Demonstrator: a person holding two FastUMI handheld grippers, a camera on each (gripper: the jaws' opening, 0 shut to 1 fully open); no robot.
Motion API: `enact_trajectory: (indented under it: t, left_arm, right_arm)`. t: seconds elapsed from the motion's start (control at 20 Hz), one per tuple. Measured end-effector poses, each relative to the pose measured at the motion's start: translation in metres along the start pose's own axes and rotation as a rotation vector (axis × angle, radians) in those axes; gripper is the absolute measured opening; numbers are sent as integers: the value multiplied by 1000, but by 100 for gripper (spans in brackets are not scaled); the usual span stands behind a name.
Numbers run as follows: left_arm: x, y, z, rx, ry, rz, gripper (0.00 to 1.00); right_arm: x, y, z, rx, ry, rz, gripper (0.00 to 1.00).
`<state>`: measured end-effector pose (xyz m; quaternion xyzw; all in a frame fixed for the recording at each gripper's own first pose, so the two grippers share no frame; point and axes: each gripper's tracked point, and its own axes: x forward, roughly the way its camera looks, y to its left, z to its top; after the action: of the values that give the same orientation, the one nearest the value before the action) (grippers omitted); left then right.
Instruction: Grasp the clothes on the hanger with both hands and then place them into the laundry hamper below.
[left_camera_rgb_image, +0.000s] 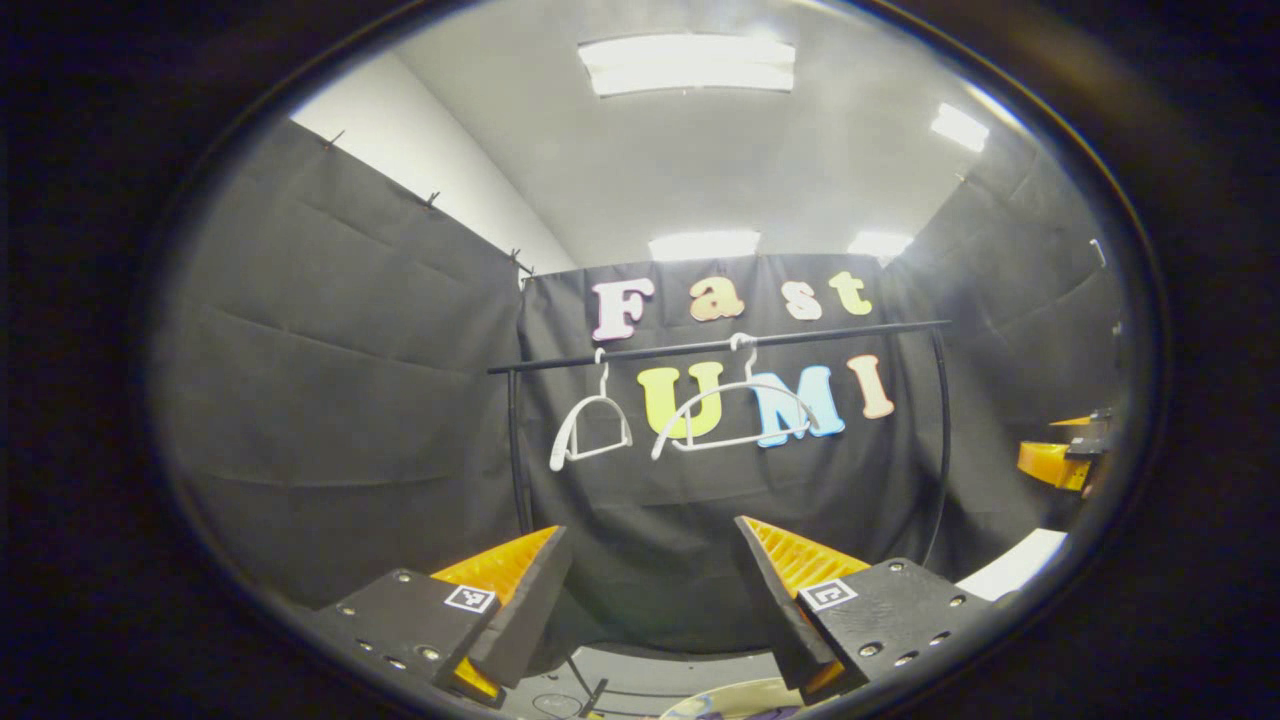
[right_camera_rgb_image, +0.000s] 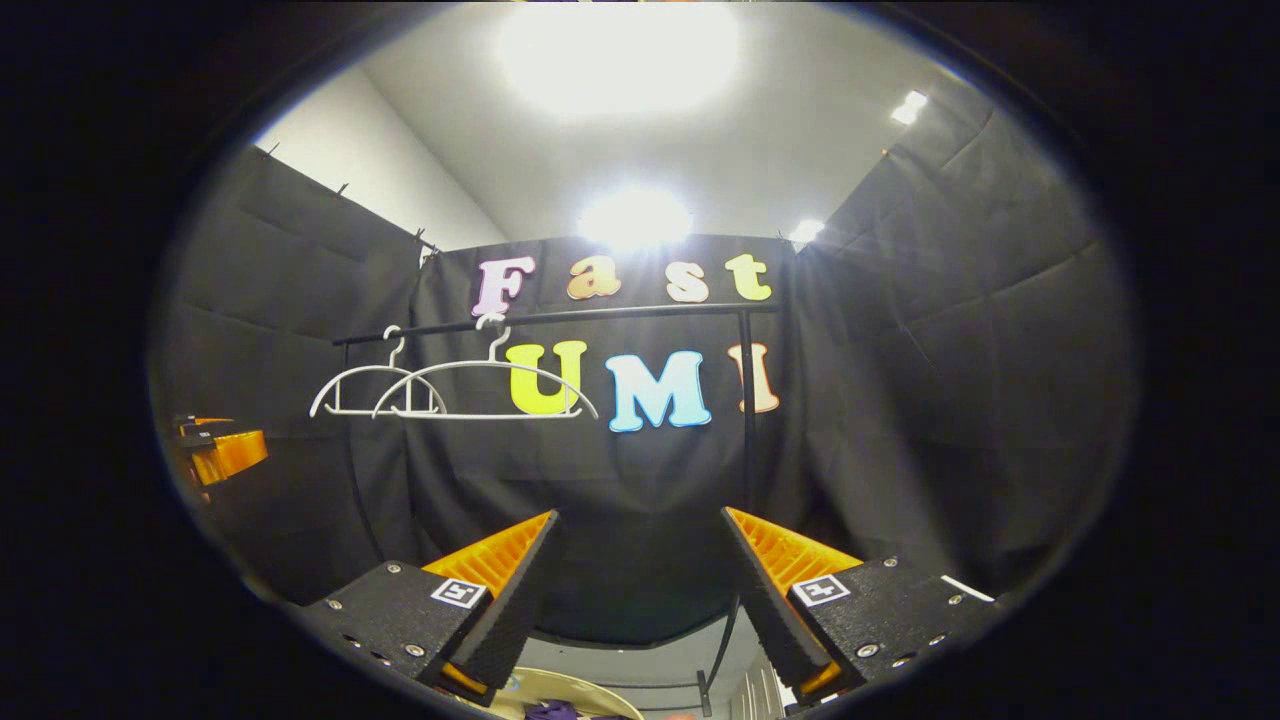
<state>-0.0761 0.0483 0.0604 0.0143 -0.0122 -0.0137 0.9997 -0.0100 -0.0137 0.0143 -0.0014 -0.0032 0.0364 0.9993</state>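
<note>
Two white hangers (left_camera_rgb_image: 595, 453) (left_camera_rgb_image: 735, 440) hang bare on a black rail (left_camera_rgb_image: 830, 332) ahead of me. In the right gripper view the same hangers (right_camera_rgb_image: 350, 411) (right_camera_rgb_image: 500, 416) sit left of centre. Below, at the bottom edge, curves the pale rim of the laundry hamper (right_camera_rgb_image: 585, 690) with purple cloth (right_camera_rgb_image: 552, 710) inside it; the rim (left_camera_rgb_image: 735, 690) is also in the left gripper view. My left gripper (left_camera_rgb_image: 650, 530) is open and holds nothing. My right gripper (right_camera_rgb_image: 640, 515) is open too, with nothing between its fingers. Each gripper also appears at the other view's edge (left_camera_rgb_image: 1060, 455) (right_camera_rgb_image: 220, 445).
The rail rests on black uprights (right_camera_rgb_image: 748, 420) (left_camera_rgb_image: 515, 450) in front of the booth's black cloth wall. Ceiling lights (left_camera_rgb_image: 688, 62) glare overhead. A pale flat surface (left_camera_rgb_image: 1020, 565) lies low on the right of the left gripper view.
</note>
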Motion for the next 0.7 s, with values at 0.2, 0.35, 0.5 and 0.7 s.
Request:
enact_trajectory:
  t: [0.2, 0.35, 0.5, 0.7]
  left_arm:
    - [1, -3, -3, 8, -26, 20, 99]
    - [-3, 1, 0, 6, -31, 27, 99]
    - [-3, 0, -1, 4, -32, 35, 99]
    - [-6, -2, -1, 2, -38, 42, 99]
  right_arm:
    - [1, 1, 4, -5, -12, -10, 95]
    - [-3, 2, 13, 1, -4, -10, 95]
    - [-3, 1, 11, 3, -1, -11, 95]
    - [-1, -2, 10, -2, 7, -17, 95]
